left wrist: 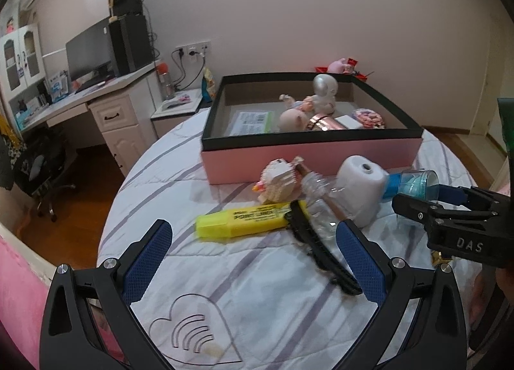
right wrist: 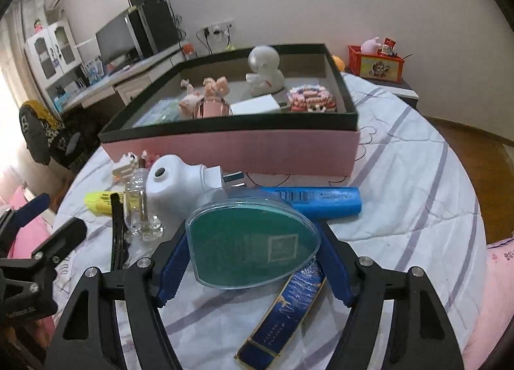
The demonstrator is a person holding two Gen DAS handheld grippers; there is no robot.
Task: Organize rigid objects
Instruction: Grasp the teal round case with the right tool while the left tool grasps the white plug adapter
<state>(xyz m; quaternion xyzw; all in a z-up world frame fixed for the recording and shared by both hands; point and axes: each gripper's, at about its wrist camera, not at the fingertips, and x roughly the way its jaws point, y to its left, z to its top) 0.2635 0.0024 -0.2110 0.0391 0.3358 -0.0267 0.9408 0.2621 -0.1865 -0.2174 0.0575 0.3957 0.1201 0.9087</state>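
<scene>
Your right gripper (right wrist: pixel 253 260) is closed around the teal case (right wrist: pixel 253 246), a clear teardrop-shaped one, and holds it above the bed (right wrist: pixel 417 209), in front of the pink box (right wrist: pixel 231 149). Your left gripper (left wrist: pixel 253 257) is wide open and holds nothing; it hangs over the black comb (left wrist: pixel 321 248) and the yellow marker (left wrist: pixel 241 219).

I judge you are at the carrying step: the case is picked and must go into the box, where the toys already lie. The next move asks you to bring the case over the black rim and lower it into a free place, perhaps near the green packet (left wrist: pixel 253 121). Afterwards the marker, the comb, the glass bottle (right wrist: pixel 139 209) and the white device (right wrist: pixel 178 188) remain on the bed.
</scene>
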